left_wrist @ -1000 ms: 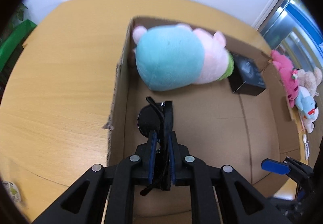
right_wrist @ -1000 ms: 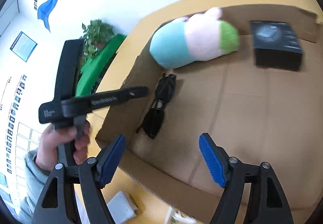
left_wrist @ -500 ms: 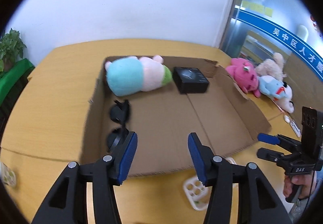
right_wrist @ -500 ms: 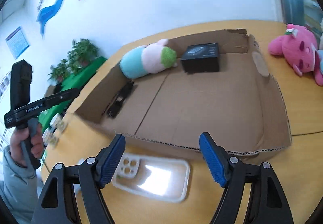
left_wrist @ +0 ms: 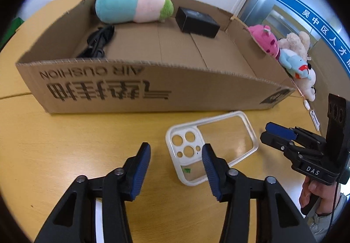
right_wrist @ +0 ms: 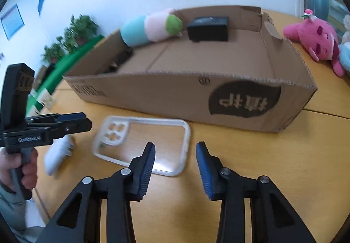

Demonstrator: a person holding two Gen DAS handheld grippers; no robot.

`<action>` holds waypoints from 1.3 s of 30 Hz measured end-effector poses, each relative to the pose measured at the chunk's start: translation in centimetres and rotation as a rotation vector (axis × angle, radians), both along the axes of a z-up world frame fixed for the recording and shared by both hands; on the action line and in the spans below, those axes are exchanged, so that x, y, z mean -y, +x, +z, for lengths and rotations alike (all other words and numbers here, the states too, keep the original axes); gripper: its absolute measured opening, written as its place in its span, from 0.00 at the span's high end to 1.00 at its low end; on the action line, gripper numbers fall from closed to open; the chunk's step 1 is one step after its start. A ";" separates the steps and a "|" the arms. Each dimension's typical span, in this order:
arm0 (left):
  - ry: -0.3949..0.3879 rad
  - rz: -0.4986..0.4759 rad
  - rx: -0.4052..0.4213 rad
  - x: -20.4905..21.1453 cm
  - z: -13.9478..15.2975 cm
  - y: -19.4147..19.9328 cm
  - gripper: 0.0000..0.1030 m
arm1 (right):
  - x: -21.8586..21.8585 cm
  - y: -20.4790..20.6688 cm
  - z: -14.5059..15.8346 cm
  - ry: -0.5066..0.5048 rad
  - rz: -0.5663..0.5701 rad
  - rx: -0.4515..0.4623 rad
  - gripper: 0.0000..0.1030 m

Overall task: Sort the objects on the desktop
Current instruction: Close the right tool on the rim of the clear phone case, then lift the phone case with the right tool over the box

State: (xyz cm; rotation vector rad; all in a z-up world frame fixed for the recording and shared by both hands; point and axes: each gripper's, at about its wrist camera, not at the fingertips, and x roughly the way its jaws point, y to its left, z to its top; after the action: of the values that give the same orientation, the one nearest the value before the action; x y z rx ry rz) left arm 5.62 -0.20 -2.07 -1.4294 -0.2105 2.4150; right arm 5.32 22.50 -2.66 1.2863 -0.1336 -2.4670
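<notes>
Clear phone case (left_wrist: 211,138) lying flat on desk (left_wrist: 87,146), centre of frame, just before box (left_wrist: 131,87). Light, thin, slippery, probably a little flexible; best pinched across a side rim. Left tool (left_wrist: 176,168) and right tool (right_wrist: 175,165): both closing, half open, holding nothing.

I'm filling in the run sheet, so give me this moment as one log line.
stage: approaching phone case | left gripper: closing, empty | right gripper: closing, empty | in box: plush, sunglasses, black box
</notes>
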 end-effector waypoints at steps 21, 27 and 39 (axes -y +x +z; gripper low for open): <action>-0.033 0.001 0.001 -0.1 -1.3 0.7 0.92 | 0.8 2.2 -2.0 0.016 -0.026 0.006 0.93; -0.023 0.005 -0.077 0.1 2.0 1.2 0.92 | 1.0 3.2 0.7 0.019 -0.042 -0.053 0.93; -0.066 0.009 -0.284 0.1 10.6 -3.2 0.92 | 1.8 -0.2 8.6 0.055 -0.040 -0.231 0.93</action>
State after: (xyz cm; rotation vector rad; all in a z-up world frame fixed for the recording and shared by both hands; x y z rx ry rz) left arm 2.39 -0.34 8.51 -1.0936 -0.0705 2.6174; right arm 5.09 20.69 5.94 1.0185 -0.0337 -2.6479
